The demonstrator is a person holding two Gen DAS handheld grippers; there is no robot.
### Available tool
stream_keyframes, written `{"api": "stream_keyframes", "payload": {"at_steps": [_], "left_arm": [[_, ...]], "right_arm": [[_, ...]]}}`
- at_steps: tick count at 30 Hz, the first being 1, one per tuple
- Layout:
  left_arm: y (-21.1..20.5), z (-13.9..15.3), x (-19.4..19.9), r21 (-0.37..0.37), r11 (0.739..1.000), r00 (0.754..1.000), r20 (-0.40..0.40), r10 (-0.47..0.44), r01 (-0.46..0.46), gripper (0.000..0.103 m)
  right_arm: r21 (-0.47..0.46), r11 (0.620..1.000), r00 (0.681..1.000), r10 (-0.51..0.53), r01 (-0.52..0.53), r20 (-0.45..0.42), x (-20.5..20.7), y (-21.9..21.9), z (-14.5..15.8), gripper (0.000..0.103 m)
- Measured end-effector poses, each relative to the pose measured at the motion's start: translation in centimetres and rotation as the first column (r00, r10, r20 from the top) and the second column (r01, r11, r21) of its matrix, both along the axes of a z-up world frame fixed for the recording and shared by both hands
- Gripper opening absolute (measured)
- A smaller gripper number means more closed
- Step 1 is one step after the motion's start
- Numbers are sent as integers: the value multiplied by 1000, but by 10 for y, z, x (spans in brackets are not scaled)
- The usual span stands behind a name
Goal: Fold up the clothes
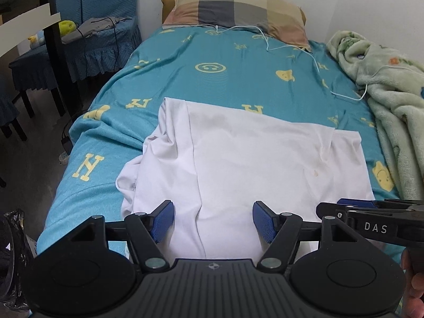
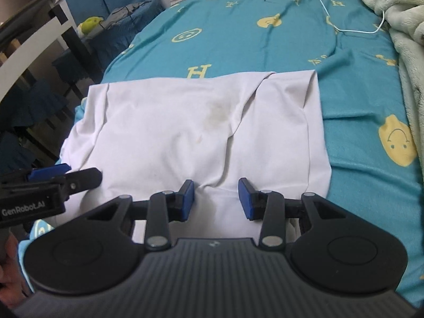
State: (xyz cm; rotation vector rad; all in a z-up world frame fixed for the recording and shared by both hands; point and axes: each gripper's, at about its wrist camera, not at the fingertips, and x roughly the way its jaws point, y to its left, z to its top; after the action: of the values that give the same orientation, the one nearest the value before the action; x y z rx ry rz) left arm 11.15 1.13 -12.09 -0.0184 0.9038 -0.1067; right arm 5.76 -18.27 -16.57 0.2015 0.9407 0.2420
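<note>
Both claws, left claw (image 1: 213, 221) and right claw (image 2: 216, 200), gape empty over the white garment (image 1: 251, 164); only the left view shows the whole pillow (image 1: 233, 8).

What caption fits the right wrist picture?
Right gripper open above a half-folded white garment on a teal bedsheet, left gripper alongside.

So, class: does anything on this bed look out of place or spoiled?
Yes: the white shirt has yellowish stains near its middle, and a white cable trails loose across the sheet from the pillow.
</note>
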Motion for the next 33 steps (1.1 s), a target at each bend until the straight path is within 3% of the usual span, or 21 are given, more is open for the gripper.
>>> {"api": "stream_keyframes", "payload": {"at_steps": [4, 7, 10, 12, 13, 16, 19, 20, 23, 24, 25, 27, 31, 32, 33], "left_arm": [[1, 9, -8, -22, 1000, 1000, -16, 17, -17, 70], [10, 26, -34, -144, 989, 999, -23, 38, -41, 77], [25, 32, -56, -285, 953, 994, -59, 94, -107, 80], [37, 24, -64, -392, 901, 981, -129, 145, -185, 82], [45, 15, -65, -446, 862, 968, -181, 176, -240, 82], [66, -17, -64, -568, 721, 912, -333, 239, -396, 82], [79, -45, -58, -643, 579, 863, -416, 285, -501, 82], [82, -52, -56, -665, 528, 848, -438, 298, -529, 82], [86, -58, -51, -707, 452, 838, -430, 336, -544, 73], [87, -58, -50, -698, 452, 830, -433, 352, -556, 64], [88, -56, -51, -701, 438, 824, -432, 367, -563, 59], [91, -53, -53, -712, 404, 811, -430, 397, -575, 38], [93, -30, -54, -777, 386, 847, -339, 410, -498, 23], [93, -22, -54, -792, 388, 858, -310, 409, -471, 22], [92, -18, -53, -805, 386, 867, -293, 403, -451, 22]], "right_arm": [[26, 1000, 1000, -8, 9, -12, 4, -2, 1, 40], [59, 998, 1000, -21, 22, -20, 4, -6, 6, 40], [111, 993, 999, -31, 34, -23, 1, -10, 12, 40], [149, 988, 999, -42, 46, -26, -4, -14, 17, 40], [171, 984, 999, -48, 52, -25, -7, -16, 20, 40], [232, 970, 998, -62, 66, -22, -17, -25, 29, 41], [336, 938, 996, -81, 89, -36, -26, -36, 38, 42], [385, 918, 995, -83, 95, -48, -30, -40, 40, 42], [526, 843, 993, -76, 115, -94, -38, -46, 40, 42], [567, 815, 991, -67, 121, -115, -40, -46, 38, 41], [608, 784, 989, -52, 126, -138, -42, -44, 36, 41], [675, 723, 981, -21, 147, -191, -45, -38, 28, 41], [757, 614, 959, -1, 225, -285, -49, -26, 9, 42], [786, 554, 949, -24, 274, -313, -52, -28, 3, 43], [811, 488, 937, -44, 322, -346, -54, -29, -4, 54]]}}
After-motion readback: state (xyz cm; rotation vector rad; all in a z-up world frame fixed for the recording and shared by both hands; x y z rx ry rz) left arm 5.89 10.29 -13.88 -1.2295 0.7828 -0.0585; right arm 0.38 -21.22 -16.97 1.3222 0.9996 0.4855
